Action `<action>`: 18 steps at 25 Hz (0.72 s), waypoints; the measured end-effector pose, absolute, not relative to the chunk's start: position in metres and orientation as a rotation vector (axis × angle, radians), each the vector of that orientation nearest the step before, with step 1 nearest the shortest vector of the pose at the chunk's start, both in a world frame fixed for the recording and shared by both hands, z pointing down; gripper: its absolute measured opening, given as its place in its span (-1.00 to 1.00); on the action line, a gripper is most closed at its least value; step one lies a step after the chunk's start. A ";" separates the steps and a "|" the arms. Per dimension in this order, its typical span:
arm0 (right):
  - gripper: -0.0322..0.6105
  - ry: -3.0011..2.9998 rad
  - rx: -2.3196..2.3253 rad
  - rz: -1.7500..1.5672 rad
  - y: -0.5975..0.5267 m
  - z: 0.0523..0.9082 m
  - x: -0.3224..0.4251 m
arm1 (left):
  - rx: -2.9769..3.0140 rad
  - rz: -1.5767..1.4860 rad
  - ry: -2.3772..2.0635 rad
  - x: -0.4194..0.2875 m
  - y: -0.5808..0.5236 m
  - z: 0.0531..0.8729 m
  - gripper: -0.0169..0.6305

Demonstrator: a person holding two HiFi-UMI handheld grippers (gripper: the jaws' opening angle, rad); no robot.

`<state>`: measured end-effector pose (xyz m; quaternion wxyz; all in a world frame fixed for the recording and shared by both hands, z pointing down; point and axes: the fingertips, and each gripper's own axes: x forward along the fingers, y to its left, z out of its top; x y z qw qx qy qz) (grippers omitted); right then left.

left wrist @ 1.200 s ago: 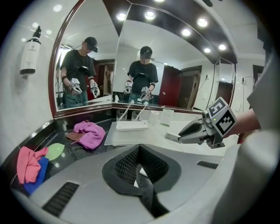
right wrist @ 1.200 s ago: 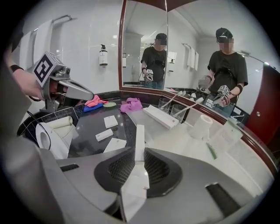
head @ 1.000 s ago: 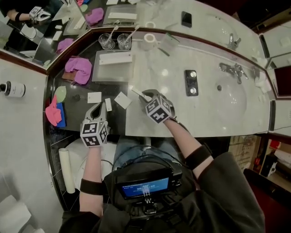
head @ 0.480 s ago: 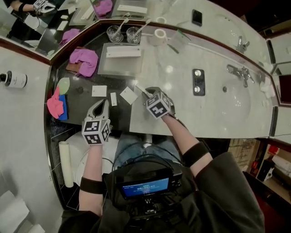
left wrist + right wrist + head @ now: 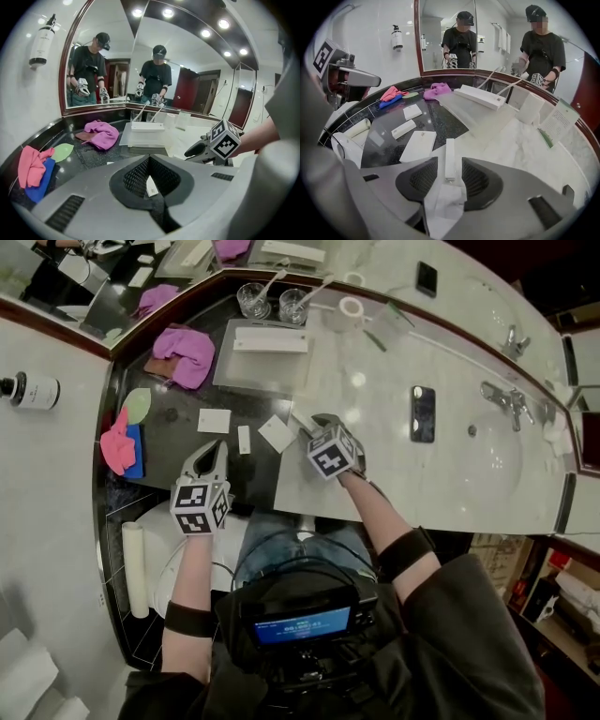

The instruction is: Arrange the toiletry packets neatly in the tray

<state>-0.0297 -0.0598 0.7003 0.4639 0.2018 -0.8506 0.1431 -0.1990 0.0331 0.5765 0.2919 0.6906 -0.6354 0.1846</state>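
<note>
Marble counter (image 5: 394, 484), tray (image 5: 251, 373), corner mirror (image 5: 108, 61).

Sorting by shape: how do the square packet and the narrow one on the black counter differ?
The square packet is broad and bigger; the narrow packet is a slim strip. The square packet lies nearer the purple cloth, the narrow packet nearer the marble. Both are white, lying flat, outside the tray.
</note>
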 end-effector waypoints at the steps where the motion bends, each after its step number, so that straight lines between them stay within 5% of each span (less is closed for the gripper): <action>1: -0.33 -2.089 0.493 0.356 -0.059 0.703 -0.029 | 1.839 0.492 -1.693 -0.199 0.033 0.577 -0.95; 15: -0.32 -2.228 0.501 0.306 -0.073 0.638 -0.022 | 1.860 0.481 -1.715 -0.184 0.020 0.563 -0.95; 18: -0.53 -2.282 0.509 0.284 -0.077 0.604 -0.013 | 1.870 0.471 -1.735 -0.174 0.017 0.550 -0.95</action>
